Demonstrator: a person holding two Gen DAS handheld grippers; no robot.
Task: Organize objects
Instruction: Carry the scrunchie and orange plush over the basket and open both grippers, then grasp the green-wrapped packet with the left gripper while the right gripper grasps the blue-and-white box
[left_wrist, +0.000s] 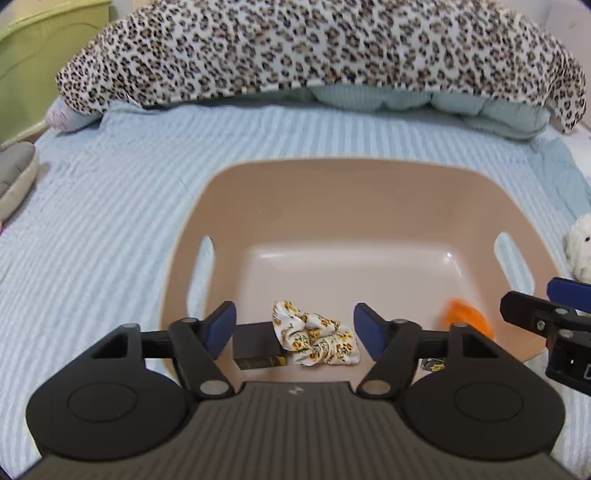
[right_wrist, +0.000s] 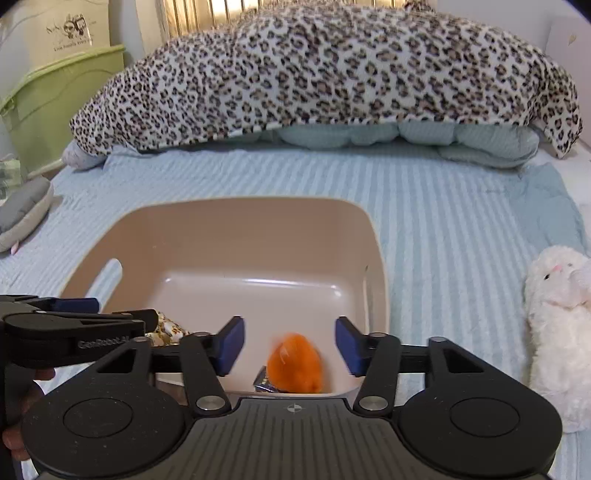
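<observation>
Beige bin on the bed is the landmark. Inside it, near wall: floral cloth, small black box touching the cloth's left side, orange thing at the near right corner, blurred so it may be in motion, with a small foil packet partly under it.

Risks, as I judge them: the orange thing may roll or bounce toward the bin's wall if it has only just been let go; it looks light and soft, so it probably stays in. The two claws hang close together over the near rim, so lifting out carelessly could knock them together or catch the rim and shift the bin on the soft bedding. The white plush right of the bin is not in yet; reaching for it across the bin could drag the rim.

Left claw: jaws well apart, gripping nothing, cloth and box lying below between the blue pads, pads not touching them. Right claw: jaws about half apart, empty, orange thing just below and between the pads, clear of both.

Beyond the bin: leopard blanket at the bed's far end, grey plush left, green tub far left.
</observation>
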